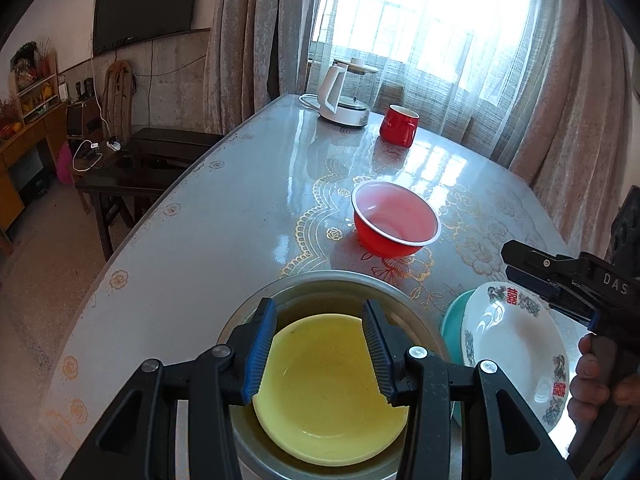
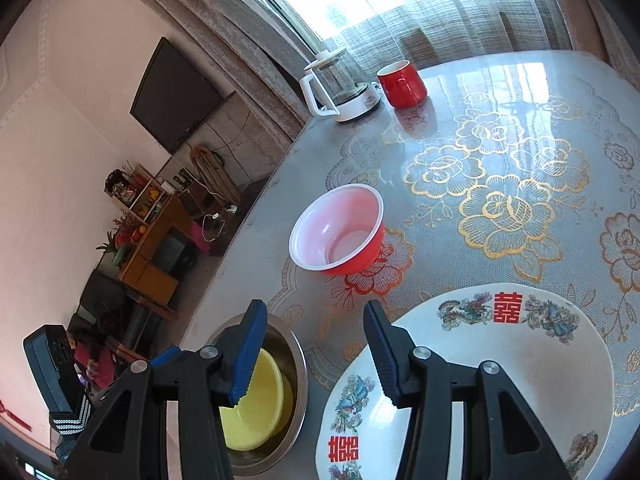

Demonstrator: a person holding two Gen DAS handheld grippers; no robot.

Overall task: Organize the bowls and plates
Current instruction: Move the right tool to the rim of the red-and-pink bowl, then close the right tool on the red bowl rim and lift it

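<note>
A yellow bowl [image 1: 324, 392] sits inside a metal bowl [image 1: 336, 280] at the table's near edge. My left gripper [image 1: 320, 344] is open, its jaws spread above the yellow bowl and holding nothing. A white patterned plate [image 1: 516, 352] lies on a teal plate [image 1: 452, 320] to the right. A red bowl [image 1: 394, 222] stands farther back. My right gripper [image 2: 316, 352] is open and empty, hovering over the white plate's [image 2: 520, 360] left rim, with the metal bowl [image 2: 298, 364] and yellow bowl [image 2: 256, 408] to its left. The red bowl [image 2: 340, 232] is beyond.
A white kettle [image 1: 344, 96] and a red mug [image 1: 398, 126] stand at the table's far end near the curtained window. The table's left edge [image 1: 160, 216] drops to a dark bench [image 1: 152, 160] and floor. The glossy flowered tablecloth [image 2: 500, 184] covers the table.
</note>
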